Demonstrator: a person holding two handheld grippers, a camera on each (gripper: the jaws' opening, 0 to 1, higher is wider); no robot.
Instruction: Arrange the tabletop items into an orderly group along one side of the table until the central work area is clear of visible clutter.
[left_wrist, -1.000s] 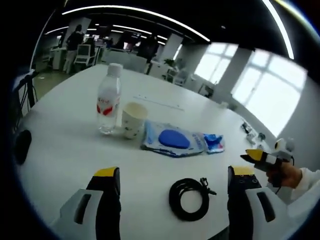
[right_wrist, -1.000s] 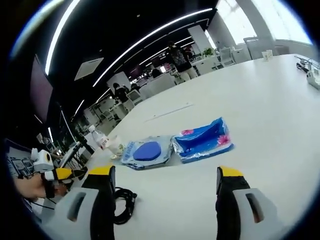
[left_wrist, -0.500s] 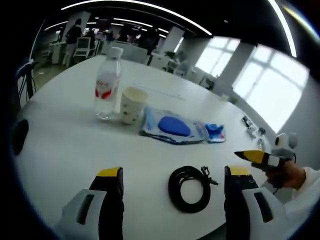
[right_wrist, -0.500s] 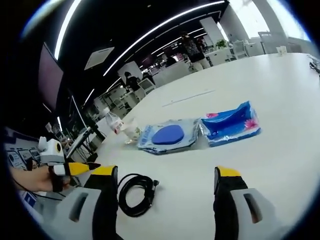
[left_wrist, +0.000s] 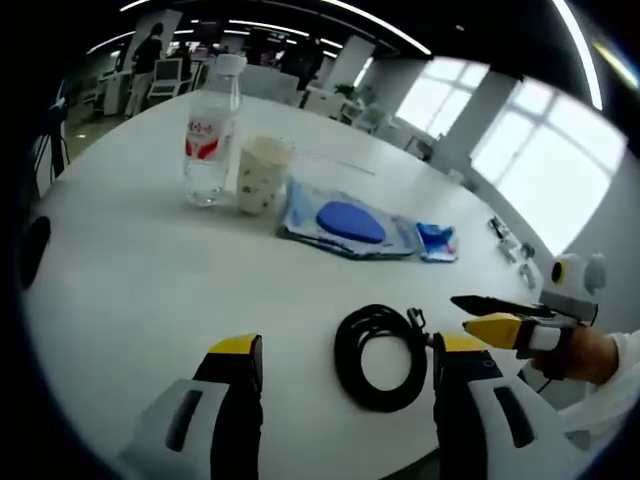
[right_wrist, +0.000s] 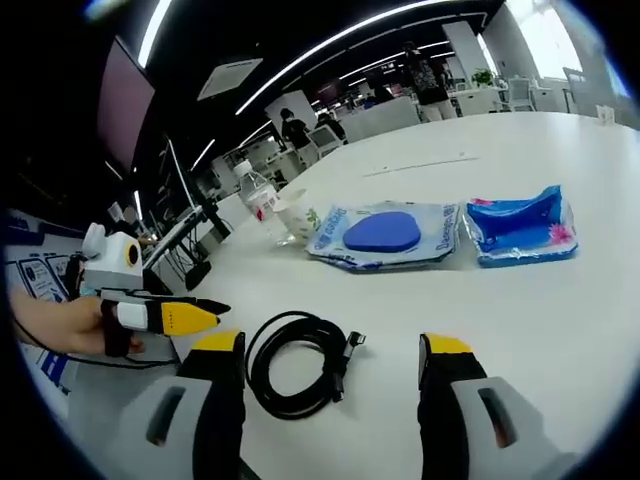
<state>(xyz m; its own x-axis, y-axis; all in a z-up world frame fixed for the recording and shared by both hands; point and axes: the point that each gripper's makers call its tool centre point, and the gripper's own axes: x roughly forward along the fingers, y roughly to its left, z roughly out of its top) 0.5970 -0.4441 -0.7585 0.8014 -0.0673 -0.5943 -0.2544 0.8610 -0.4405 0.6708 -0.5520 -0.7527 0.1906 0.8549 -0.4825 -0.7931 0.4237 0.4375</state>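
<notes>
Both our tongs gape wide, empty, over the coiled cable; a clumsy pinch could uncoil it

Left tool and right tool, grey jaws tipped yellow, white sleeve

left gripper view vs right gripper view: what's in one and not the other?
Left gripper view's extras: bright windows, small items at the far table edge, and the right tool coming in from the right.
Right gripper view's extras: a dark screen, a ceiling vent, and the left tool coming in from the left.
Shared: bottle, cup, pouch, blue pack and cable coil on the white table.
</notes>
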